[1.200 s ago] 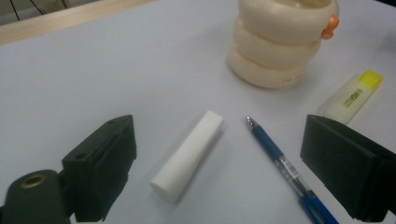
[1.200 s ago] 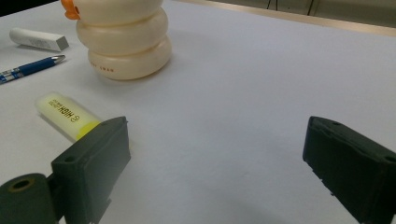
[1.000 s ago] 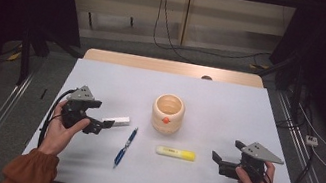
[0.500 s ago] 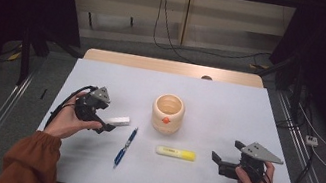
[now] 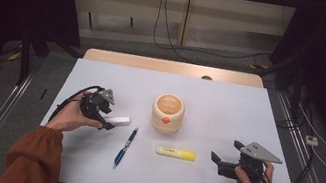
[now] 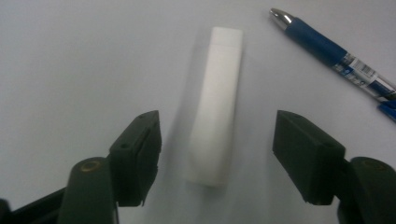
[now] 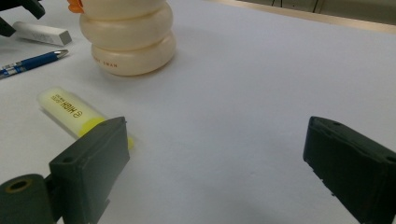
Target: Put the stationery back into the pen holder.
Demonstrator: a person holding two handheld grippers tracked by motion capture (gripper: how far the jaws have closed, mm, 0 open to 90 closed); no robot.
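We see bare table [image 5: 229, 108] right of the cup [image 5: 167, 113]; the pen [image 5: 125, 146] and highlighter [image 5: 175, 152] block the near middle.

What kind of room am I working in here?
Probably a lab recording bay: a white table ringed by black curtains, cables trailing over the floor, and stationery such as a yellow highlighter laid out.

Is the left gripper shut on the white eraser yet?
No. The left gripper has been closing, but gaps remain beside the white eraser between its jaws.
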